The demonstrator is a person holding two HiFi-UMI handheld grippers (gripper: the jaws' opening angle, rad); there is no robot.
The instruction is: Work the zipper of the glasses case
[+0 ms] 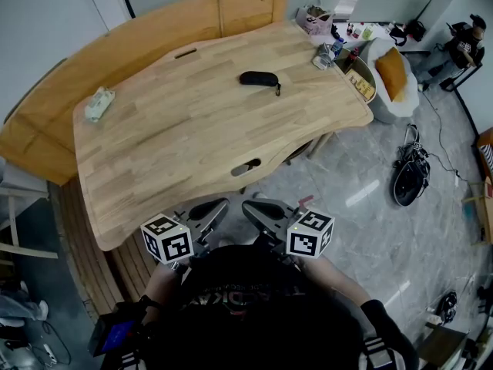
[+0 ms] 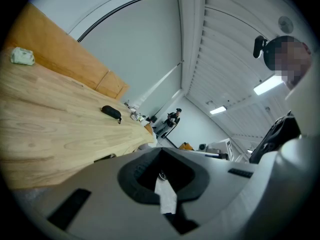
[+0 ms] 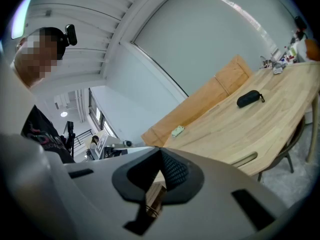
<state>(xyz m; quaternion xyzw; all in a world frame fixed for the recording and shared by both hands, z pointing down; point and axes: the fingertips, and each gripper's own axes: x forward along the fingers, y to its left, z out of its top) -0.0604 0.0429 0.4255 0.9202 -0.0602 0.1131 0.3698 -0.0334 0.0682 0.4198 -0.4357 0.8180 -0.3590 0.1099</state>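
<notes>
The person stands at the near edge of the wooden table and holds both tools close to the chest. The left gripper and the right gripper sit side by side, with their tips near each other. They are over the floor, just off the table's near edge.

The left gripper's fingers are pressed together with nothing between them. The right gripper's fingers are pressed together too, and they also hold nothing.

The glasses case is a small dark oval. It lies flat on the table, far out in front of both sets of fingers and well apart from them. A little tab sticks out at the end of it that is more toward the right gripper's side. Nothing touches the case.

A small pale green thing lies on the table too, far ahead of the left fingers and off to their outer side. Past the case, at the far corner ahead of the right fingers, some small things are bunched around a pink bag. A white chair with an orange cushion stands just beside that corner.
</notes>
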